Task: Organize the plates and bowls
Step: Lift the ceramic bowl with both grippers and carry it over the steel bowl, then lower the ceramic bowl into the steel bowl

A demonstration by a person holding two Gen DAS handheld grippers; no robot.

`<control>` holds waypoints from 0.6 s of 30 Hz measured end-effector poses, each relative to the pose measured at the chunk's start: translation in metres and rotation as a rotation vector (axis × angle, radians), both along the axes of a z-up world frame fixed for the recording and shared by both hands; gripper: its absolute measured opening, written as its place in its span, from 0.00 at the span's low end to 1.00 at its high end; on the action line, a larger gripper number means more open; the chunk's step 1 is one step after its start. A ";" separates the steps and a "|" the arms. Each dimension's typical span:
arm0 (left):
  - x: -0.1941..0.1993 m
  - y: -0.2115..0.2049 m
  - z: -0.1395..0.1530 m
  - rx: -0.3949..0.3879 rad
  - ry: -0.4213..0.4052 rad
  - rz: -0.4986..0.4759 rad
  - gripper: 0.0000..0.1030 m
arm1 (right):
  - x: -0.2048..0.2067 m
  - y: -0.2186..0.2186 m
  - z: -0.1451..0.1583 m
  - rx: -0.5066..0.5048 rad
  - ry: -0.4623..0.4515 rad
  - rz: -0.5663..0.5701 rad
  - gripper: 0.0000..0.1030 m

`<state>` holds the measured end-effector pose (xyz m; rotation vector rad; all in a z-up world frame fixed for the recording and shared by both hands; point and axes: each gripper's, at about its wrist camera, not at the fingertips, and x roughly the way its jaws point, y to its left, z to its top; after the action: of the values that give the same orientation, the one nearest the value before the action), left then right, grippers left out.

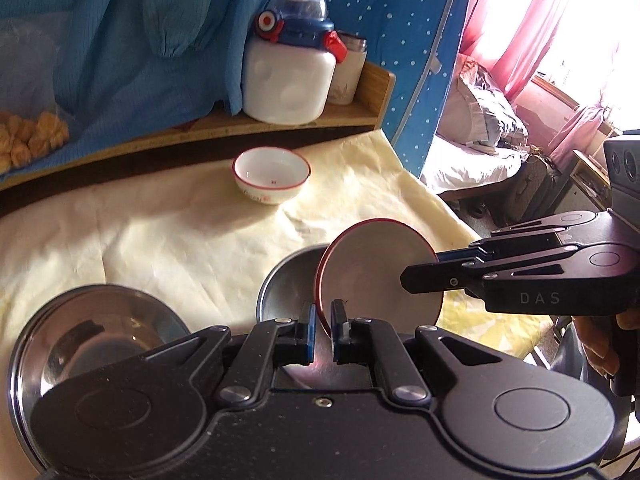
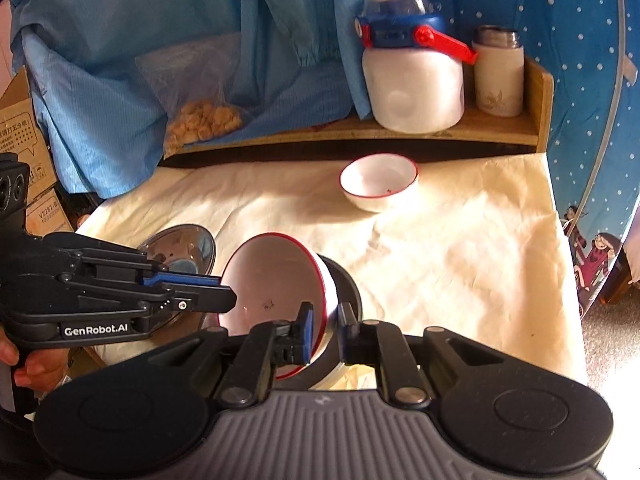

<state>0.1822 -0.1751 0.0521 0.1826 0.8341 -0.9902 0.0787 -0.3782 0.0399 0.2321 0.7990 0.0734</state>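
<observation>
A red-rimmed white bowl [image 1: 376,276] is clamped at opposite rim edges by the closed left gripper [image 1: 323,320] and right gripper [image 2: 325,320], tilted above a steel bowl [image 1: 286,280].

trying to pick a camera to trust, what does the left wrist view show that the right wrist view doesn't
Only the left wrist view: a bed and pink curtains.
Only the right wrist view: a cardboard box.
Both: the red-rimmed bowl held tilted by the left gripper and right gripper, a second bowl, steel dishes, a white jug.

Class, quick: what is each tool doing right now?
Left tool: shut on the red-rimmed white bowl's rim.
Right tool: shut on the same bowl's rim.
</observation>
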 end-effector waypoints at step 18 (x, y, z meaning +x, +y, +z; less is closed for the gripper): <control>0.003 0.003 -0.007 0.025 0.041 -0.002 0.07 | 0.011 0.006 -0.011 -0.017 0.063 0.034 0.14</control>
<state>0.1850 -0.1721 0.0455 0.1854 0.8840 -0.9884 0.0897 -0.3721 0.0291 0.2058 0.8657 0.0923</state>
